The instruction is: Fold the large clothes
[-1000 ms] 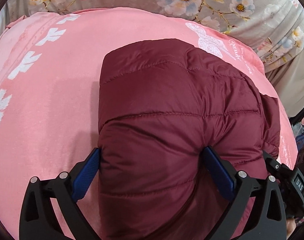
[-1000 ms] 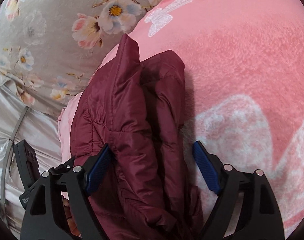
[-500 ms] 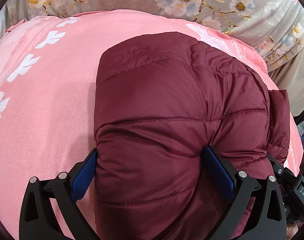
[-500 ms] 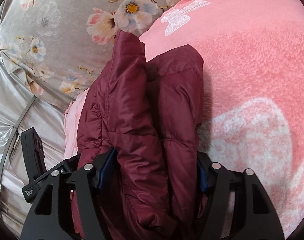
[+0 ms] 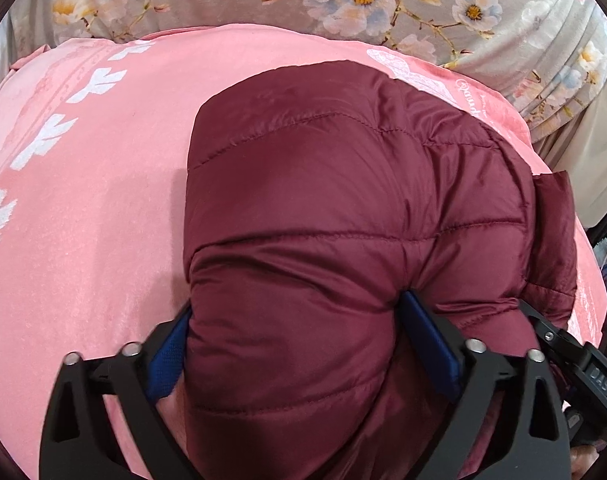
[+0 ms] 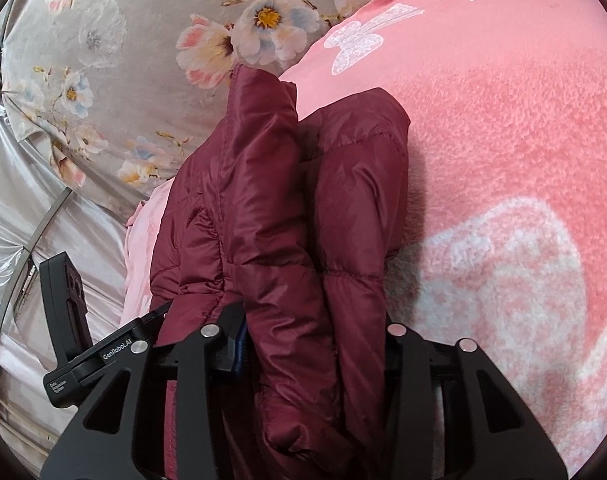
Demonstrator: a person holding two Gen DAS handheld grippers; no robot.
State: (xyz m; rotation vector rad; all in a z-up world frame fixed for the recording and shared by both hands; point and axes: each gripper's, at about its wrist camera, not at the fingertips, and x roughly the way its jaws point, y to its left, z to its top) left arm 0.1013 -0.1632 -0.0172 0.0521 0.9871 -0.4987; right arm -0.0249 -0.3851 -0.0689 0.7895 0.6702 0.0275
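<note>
Left gripper (image 5: 299, 344): jaws wide apart, blue pads pressed against both sides of a bulging fold of the maroon quilted puffer jacket (image 5: 343, 208), clamped on that thick fold. Right gripper (image 6: 315, 340): jaws drawn in tight on two upright folded layers of the same jacket (image 6: 287, 216), gripping them. Shiny, stitched in puffy bands, lying folded on the fluffy pink blanket with white prints (image 5: 83, 200) covering the bed. Beyond the blanket, grey flowered bedding (image 6: 123, 60). Both grippers aimed forward, low over the blanket.
</note>
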